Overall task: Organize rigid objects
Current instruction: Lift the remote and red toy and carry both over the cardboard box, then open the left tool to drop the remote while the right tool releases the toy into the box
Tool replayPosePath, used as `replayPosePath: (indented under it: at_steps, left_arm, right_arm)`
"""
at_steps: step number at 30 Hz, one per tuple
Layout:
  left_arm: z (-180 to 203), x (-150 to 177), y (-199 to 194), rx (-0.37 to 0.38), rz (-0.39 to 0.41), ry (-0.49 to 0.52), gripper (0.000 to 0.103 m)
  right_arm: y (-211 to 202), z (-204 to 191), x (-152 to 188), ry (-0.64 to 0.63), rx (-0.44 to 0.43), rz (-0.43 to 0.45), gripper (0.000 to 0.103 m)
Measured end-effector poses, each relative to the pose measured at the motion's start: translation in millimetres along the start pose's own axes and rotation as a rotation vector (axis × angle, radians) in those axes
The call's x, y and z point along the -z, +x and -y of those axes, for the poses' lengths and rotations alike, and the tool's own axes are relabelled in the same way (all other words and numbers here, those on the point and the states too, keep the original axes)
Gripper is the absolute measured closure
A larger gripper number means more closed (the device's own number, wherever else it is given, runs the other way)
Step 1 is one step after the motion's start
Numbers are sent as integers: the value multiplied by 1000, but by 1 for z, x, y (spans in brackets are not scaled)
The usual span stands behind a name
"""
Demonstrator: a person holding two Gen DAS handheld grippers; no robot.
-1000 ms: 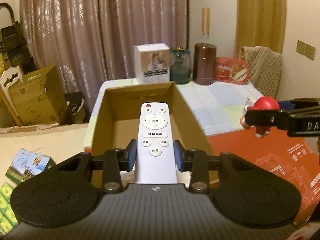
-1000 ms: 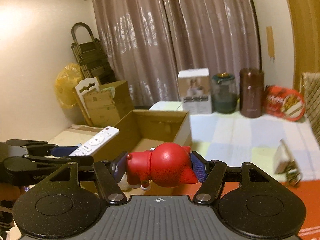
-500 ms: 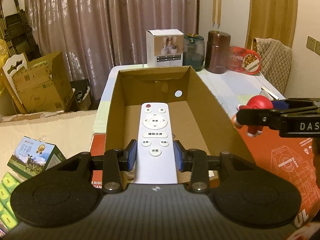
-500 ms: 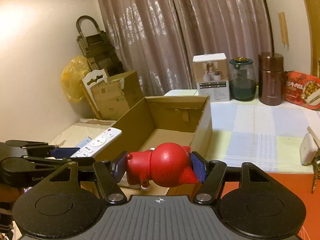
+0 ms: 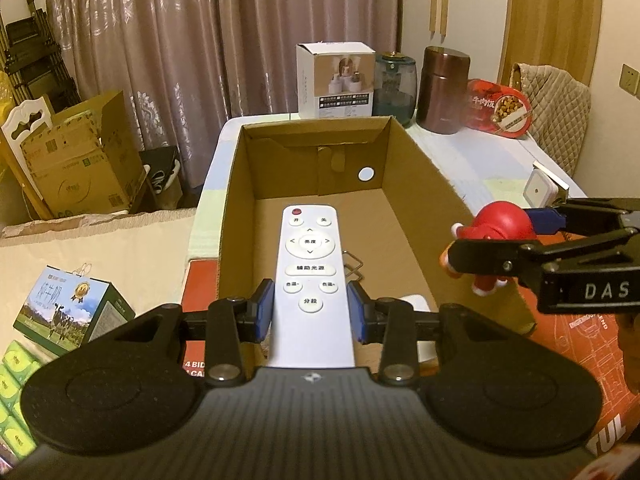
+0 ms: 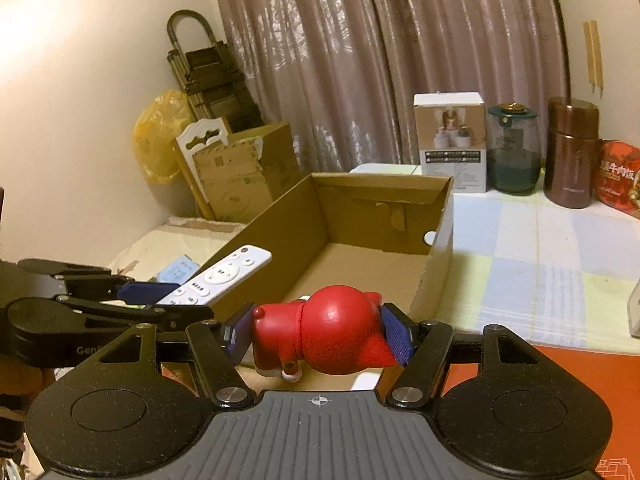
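Note:
My left gripper (image 5: 311, 312) is shut on a white remote control (image 5: 311, 276) and holds it above the near end of an open cardboard box (image 5: 416, 160). My right gripper (image 6: 318, 338) is shut on a red toy figure (image 6: 328, 336), held just above the box's near right wall. The figure (image 5: 496, 232) and right gripper (image 5: 516, 240) show at the right in the left wrist view. The remote (image 6: 218, 278) and left gripper (image 6: 132, 300) show at the left in the right wrist view. A metal clip (image 5: 354, 266) lies on the box floor.
A white carton (image 5: 335, 80), a green glass jar (image 5: 394, 88), a brown canister (image 5: 444, 90) and a red food pack (image 5: 500, 108) stand behind the box. A small white device (image 5: 540, 190) lies at the right. Milk cartons (image 5: 72, 312) sit at the left.
Both grippers have moved forward and dropped toward the box, still holding their objects. The box now fills more of each view and its floor is visible.

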State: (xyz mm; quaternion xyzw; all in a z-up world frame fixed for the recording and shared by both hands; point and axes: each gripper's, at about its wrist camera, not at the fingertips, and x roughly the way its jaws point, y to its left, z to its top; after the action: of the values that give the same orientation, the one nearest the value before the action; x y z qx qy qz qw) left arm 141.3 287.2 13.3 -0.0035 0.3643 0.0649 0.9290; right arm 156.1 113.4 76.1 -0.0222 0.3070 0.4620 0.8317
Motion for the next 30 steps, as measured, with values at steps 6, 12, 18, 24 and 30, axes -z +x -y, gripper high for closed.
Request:
replayPosePath:
  at_steps: [6, 12, 18, 24, 30]
  left_arm:
    - [-4, 0, 2, -3, -10, -3, 70]
    - [0, -1, 4, 7, -22, 13, 70]
    - [0, -3, 7, 16, -29, 14, 70]
    - [0, -3, 11, 15, -36, 10, 70]
    - [-5, -3, 9, -21, -10, -20, 68]
  right_arm:
    - [2, 3, 0, -1, 8, -10, 39]
    - [3, 1, 1, -7, 16, -13, 39]
    - [4, -1, 2, -11, 18, -22, 39]
    - [3, -1, 2, -6, 23, -20, 39]
    - [1, -2, 2, -4, 23, -19, 39]
